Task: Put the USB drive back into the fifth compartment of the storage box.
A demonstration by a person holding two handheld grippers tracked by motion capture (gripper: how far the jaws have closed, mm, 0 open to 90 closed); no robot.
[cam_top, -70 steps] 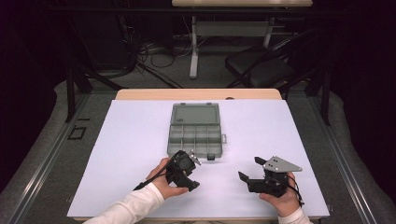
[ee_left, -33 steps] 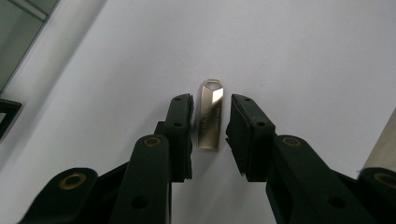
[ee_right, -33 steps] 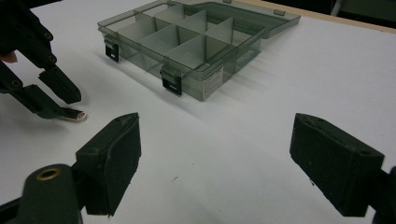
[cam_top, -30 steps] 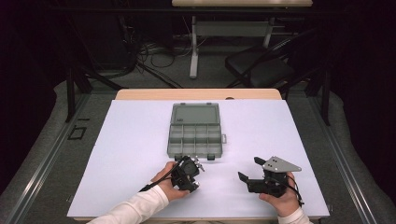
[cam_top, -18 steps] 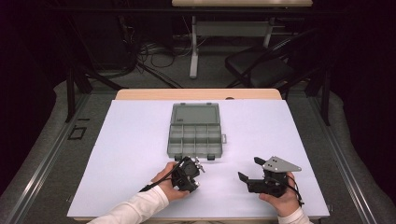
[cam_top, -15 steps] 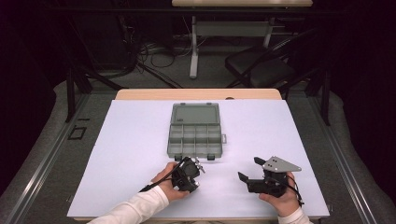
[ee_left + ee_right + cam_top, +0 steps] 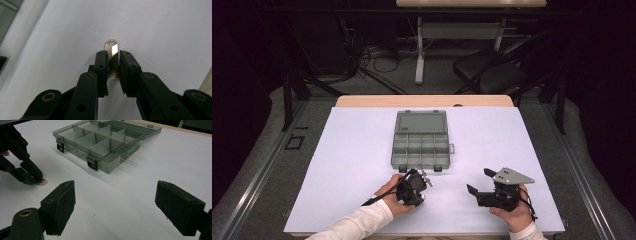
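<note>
The left gripper (image 7: 112, 65) has its jaws closed on a small metal tag (image 7: 112, 50), which lies on the white sheet (image 7: 347, 150) just before the open grey box (image 7: 421, 145). To the right, the right gripper (image 7: 115, 210) rests on the sheet with its jaws wide apart, holding nothing.

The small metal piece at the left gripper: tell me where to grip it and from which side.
Grip the small metal piece across its two long flat sides, near mid-length, coming in low along the white table from its plain end. It is slim and lies flat, pointed loop end outward. The left gripper is closed on it this way, loop end clear of the pads.
</note>
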